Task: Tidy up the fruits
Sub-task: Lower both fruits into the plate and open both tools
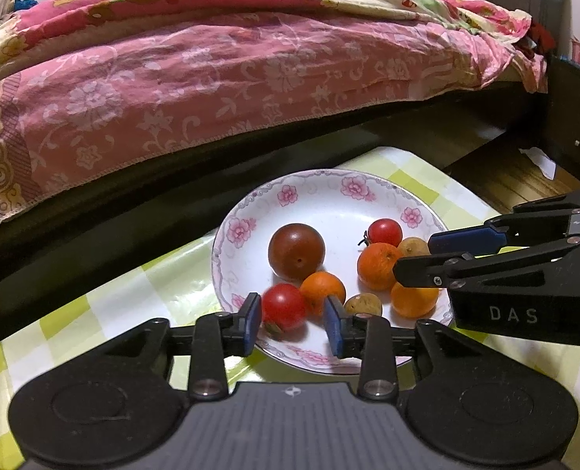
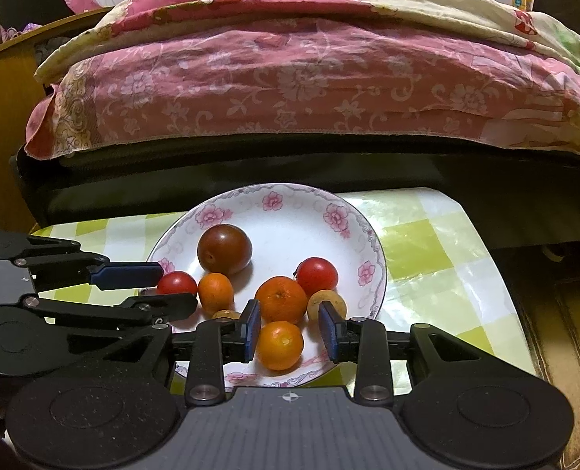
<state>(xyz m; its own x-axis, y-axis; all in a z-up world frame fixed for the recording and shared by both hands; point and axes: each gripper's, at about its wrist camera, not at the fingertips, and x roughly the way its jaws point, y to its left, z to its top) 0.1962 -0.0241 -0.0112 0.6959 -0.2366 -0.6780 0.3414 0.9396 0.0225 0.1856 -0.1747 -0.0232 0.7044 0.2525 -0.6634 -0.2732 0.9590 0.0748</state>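
Hovering low over the white floral-rimmed plate (image 1: 227, 243) on the green checked tablecloth (image 2: 427, 243), the left gripper (image 1: 293, 323) is spread wide around a small red tomato (image 1: 283, 307); thin-skinned and slippery, it is best pinched gently across its middle. The right gripper (image 2: 289, 331) is likewise held wide, an orange mandarin (image 2: 280, 345) between its pads, nothing clamped.

Plate (image 2: 352, 219): white, pink flowers and grey scrollwork round the rim.
Large tomato (image 2: 224, 250): dark brownish red.
Two small tomatoes (image 2: 317, 276): bright red.
Three mandarins (image 2: 281, 299): orange.
Two small round fruits (image 2: 331, 300): dull tan.
Table (image 2: 427, 250) cover: white and lime-green checks.
Bed sheet (image 2: 290, 90): pink, pale floral print.
Gripper fingers (image 2: 253, 327): black, blue pads.
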